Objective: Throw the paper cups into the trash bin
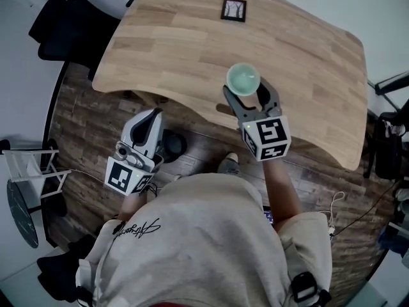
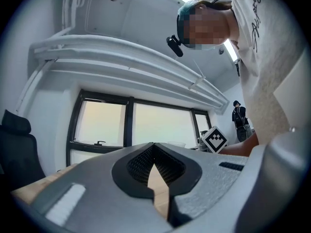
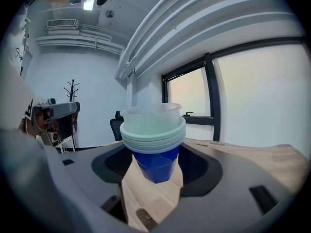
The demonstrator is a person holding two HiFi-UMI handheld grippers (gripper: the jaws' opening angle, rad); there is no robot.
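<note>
A stack of nested paper cups, pale green rims over a blue base, stands between the jaws of my right gripper over the near edge of the wooden table. The right gripper is shut on the stack's blue lower part. My left gripper hangs lower at the left, over the floor, shut and holding nothing; in its own view the left gripper points up at windows and ceiling. A dark round bin sits on the floor beside it, half under the table.
A small black-framed card lies at the table's far side. A black chair stands at the far left, and a white stand by the left edge. Cables and gear crowd the right. My foot rests by the bin.
</note>
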